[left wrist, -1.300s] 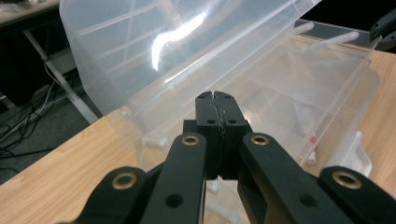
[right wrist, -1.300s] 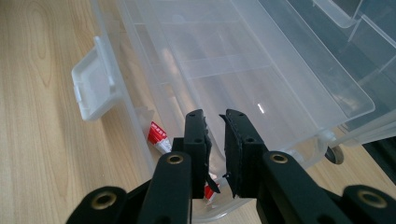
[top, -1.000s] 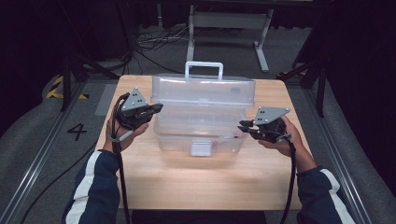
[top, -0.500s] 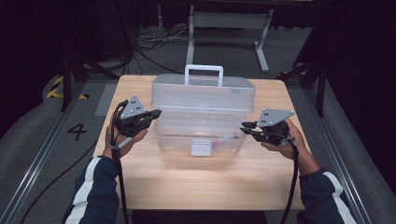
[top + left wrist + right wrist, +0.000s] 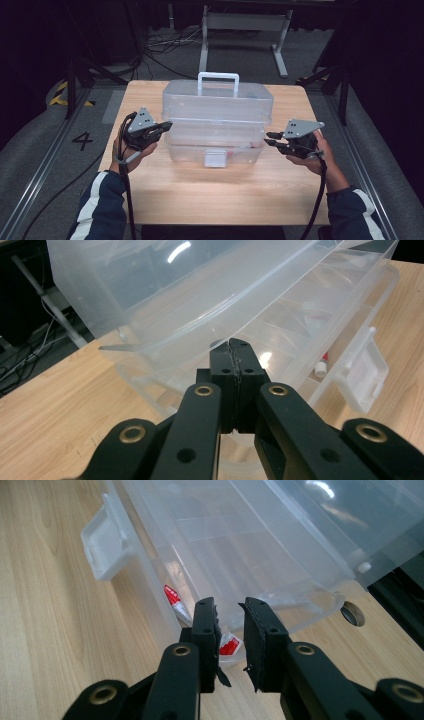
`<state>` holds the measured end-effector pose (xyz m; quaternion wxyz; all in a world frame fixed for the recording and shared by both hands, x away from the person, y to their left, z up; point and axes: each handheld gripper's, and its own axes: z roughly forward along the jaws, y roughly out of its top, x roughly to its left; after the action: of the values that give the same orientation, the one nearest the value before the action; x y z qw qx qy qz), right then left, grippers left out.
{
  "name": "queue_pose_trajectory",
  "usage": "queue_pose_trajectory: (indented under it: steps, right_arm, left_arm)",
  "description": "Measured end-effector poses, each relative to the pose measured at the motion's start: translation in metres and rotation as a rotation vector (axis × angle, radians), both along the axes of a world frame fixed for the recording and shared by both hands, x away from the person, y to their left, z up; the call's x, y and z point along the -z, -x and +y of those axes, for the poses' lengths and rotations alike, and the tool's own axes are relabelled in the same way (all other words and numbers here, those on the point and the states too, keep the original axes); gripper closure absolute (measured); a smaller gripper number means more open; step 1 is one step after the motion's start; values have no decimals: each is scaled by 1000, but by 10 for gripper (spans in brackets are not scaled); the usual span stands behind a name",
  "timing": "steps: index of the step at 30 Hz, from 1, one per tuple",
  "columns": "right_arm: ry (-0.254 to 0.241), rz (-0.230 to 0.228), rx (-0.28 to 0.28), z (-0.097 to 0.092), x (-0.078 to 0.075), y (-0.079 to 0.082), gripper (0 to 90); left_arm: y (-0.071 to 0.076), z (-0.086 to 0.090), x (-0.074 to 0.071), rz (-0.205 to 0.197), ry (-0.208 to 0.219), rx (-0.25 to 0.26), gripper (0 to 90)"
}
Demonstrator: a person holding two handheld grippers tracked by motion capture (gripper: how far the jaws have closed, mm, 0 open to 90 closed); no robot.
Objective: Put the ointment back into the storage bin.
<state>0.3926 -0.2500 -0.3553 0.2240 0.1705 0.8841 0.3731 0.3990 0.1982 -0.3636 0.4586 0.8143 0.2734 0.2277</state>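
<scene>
A clear plastic storage box (image 5: 217,122) with a white handle (image 5: 218,82) is seen at the centre of the high view, standing on the wooden table (image 5: 200,195). In that view the left gripper (image 5: 159,127) is held against the box's left end, at centre left of the frame, and the right gripper (image 5: 270,139) is held just off its right end, at centre right.

In the left gripper view, the jaws are shown pressed together at the centre of the frame, their tips at the rim of the lid (image 5: 200,300); whether the rim is pinched cannot be told. A white latch (image 5: 362,372) is seen at the right edge.

In the right gripper view, the jaws have just been opening; a narrow gap is shown, with nothing pressed between them. Behind them, small red-and-white packets (image 5: 172,596) are seen inside the box.
</scene>
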Motion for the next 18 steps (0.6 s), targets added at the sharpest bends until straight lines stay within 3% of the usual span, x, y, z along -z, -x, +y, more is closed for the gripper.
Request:
queue_pose_trajectory:
  steps: [18]
  right_arm:
    - [-6, 11, 44, -8, 7, -1, 736]
  left_arm:
    - [6, 4, 8, 15, -22, 14, 900]
